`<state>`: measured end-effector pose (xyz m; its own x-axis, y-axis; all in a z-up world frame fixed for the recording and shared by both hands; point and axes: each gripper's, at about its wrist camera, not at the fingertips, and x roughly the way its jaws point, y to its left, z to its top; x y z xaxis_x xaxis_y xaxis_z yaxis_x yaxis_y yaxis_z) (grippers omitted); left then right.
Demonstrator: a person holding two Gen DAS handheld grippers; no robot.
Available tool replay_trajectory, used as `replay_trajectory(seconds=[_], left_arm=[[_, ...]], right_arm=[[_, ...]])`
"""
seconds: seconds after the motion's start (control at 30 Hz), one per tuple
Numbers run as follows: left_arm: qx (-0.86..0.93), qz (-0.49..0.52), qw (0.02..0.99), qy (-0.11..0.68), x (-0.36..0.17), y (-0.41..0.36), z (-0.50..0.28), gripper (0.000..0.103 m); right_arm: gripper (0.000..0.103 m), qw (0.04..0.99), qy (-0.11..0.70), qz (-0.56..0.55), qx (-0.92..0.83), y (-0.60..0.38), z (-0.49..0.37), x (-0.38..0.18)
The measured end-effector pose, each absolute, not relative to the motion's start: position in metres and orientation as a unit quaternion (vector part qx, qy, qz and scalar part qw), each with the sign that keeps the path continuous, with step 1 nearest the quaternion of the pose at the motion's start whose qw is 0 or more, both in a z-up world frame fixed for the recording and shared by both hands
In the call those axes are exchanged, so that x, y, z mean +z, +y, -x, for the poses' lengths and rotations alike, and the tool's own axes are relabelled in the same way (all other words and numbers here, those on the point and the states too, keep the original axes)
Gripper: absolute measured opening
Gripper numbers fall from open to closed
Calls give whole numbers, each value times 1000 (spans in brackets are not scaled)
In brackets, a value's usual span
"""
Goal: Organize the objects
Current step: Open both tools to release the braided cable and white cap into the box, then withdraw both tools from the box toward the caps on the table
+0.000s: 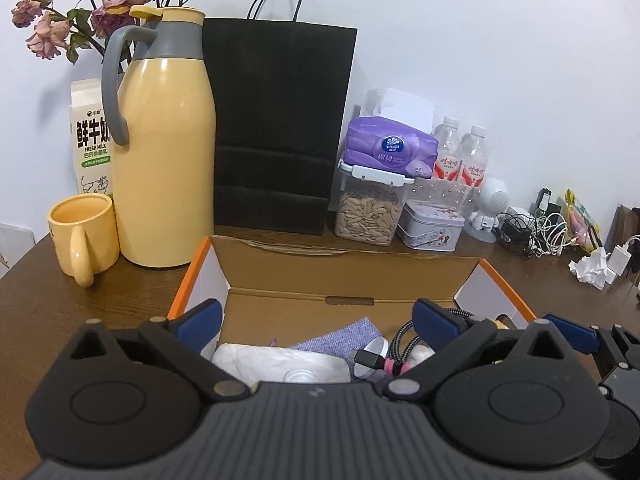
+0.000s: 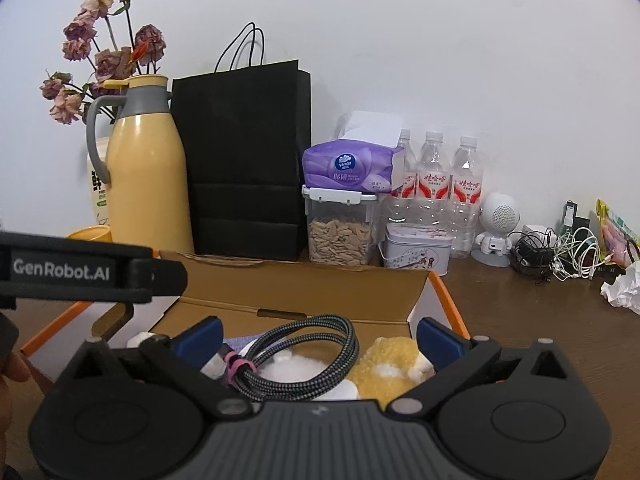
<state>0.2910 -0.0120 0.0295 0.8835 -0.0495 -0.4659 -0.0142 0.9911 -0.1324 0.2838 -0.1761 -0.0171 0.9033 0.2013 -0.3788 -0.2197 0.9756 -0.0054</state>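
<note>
An open cardboard box (image 1: pixel 280 276) with orange edges sits on the brown table in front of both grippers. Inside it lie a white pouch (image 1: pixel 276 360), a purple cloth (image 1: pixel 340 338), a coiled braided cable (image 2: pixel 304 348) and a yellow plush (image 2: pixel 396 364). My left gripper (image 1: pixel 318 320) hangs over the left half of the box, jaws wide open and holding nothing. My right gripper (image 2: pixel 320 336) is open over the cable and plush, pads clear of both. Each gripper shows at the edge of the other's view.
Behind the box stand a yellow thermos (image 1: pixel 168 160), a yellow mug (image 1: pixel 82 232), a black paper bag (image 1: pixel 280 120), a seed jar (image 1: pixel 368 216) under a purple tissue pack, a tin (image 1: pixel 432 228) and water bottles (image 2: pixel 432 184). Tangled chargers (image 2: pixel 560 256) and crumpled paper (image 2: pixel 624 288) lie right.
</note>
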Motion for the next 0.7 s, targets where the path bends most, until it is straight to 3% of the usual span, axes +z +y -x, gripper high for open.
replay_trajectory(seconds=[0.7], left_arm=[[-17, 70, 972, 224, 38, -13, -239, 103]], right_arm=[[103, 981, 157, 32, 112, -197, -232, -1]])
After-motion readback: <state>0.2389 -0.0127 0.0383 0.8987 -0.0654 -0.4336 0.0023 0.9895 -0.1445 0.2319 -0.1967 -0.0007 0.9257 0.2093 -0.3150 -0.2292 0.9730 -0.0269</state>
